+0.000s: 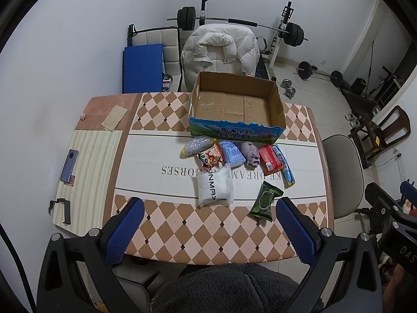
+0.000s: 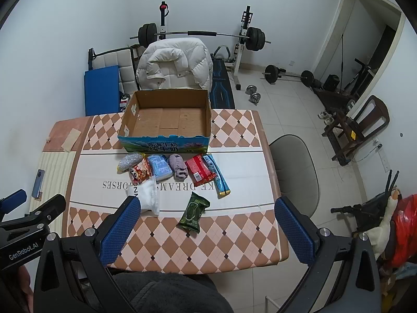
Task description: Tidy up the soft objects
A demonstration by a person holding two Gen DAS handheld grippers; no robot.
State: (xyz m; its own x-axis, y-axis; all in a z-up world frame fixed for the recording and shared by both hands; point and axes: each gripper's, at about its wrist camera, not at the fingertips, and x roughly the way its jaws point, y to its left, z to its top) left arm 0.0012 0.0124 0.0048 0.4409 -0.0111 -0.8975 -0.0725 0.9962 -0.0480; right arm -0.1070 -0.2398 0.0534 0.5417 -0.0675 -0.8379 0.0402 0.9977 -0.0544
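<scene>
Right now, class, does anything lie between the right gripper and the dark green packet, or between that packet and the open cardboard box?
Nothing lies between the right gripper and the dark green packet; its jaws are open. Between the packet and the cardboard box a row of items lies on the table, including the red packet and purple cloth.

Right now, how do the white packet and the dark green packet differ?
The white packet is plain, puffy and squarish; the dark green packet is narrower, printed and lies tilted. The white packet sits left, the dark green packet right. Both lie on the table, outside the cardboard box, ungripped.
</scene>
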